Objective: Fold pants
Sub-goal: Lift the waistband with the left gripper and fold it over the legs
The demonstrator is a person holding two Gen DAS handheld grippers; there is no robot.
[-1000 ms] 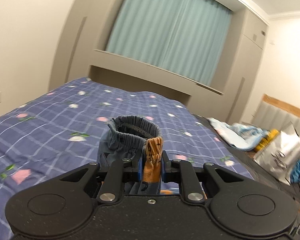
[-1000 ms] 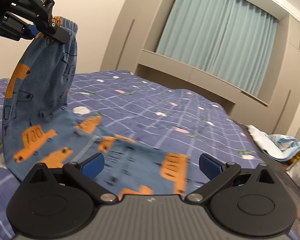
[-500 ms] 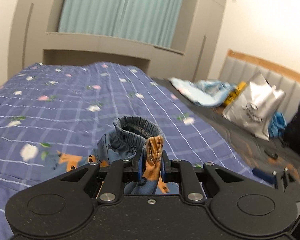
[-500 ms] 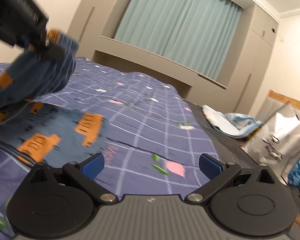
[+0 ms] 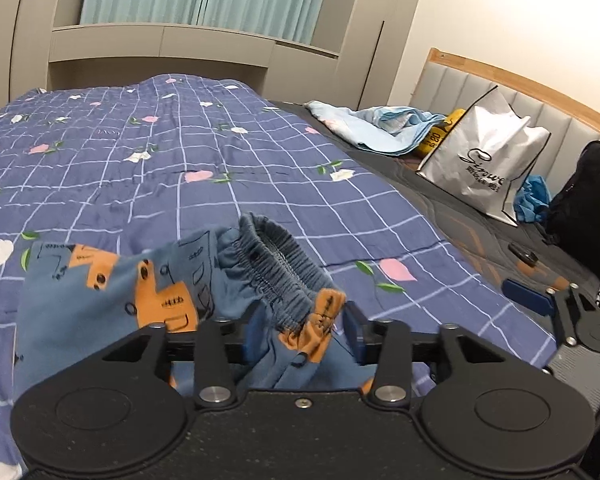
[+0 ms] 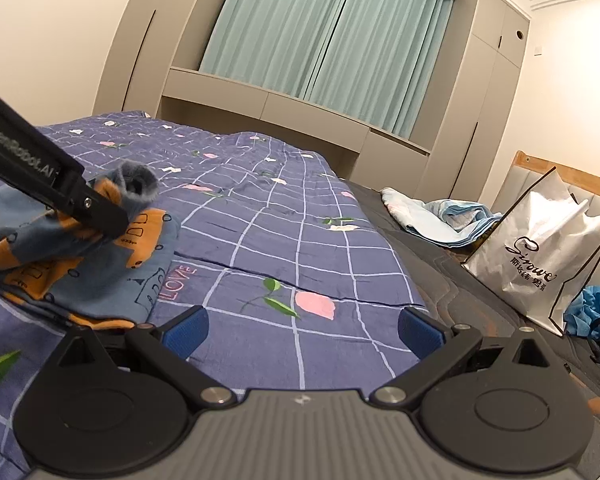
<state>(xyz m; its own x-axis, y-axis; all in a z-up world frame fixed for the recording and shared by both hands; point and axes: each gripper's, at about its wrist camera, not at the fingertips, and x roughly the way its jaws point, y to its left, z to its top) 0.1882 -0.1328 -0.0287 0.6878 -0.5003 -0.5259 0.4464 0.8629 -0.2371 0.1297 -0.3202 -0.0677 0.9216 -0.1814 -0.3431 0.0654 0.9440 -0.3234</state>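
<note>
Hidden: my left gripper (image 5: pixel 302 330) covered the low part of the pants (image 5: pixel 112 300) in its own view; the far left of the pants ran off the edge in my right view; the legs were too bunched up to tell apart
Left gripper: its jaws had just been opening; the stretchy waistband (image 5: pixel 284 264) sat between the blue pads, but the pads did not press on it
Right gripper: my right gripper (image 6: pixel 302 330) was wide apart with nothing in it; only the blanket showed between its fingers
Pants: blue with orange cars; they lay in a heap on the bed (image 5: pixel 188 152), just to the left of my right gripper
Bed: a purple blanket with white lines and small pink and white flowers; the word LOVE (image 6: pixel 179 282) showed beside the pants
Bed's right side: a dark bare strip with a light blue cloth (image 5: pixel 380 128), a white bag (image 5: pixel 484 160) and a black bag (image 5: pixel 592 196), cut off at the edge
Room: green curtains (image 6: pixel 324 36); grey cupboards; a padded headboard (image 5: pixel 496 92) with a wood top
</note>
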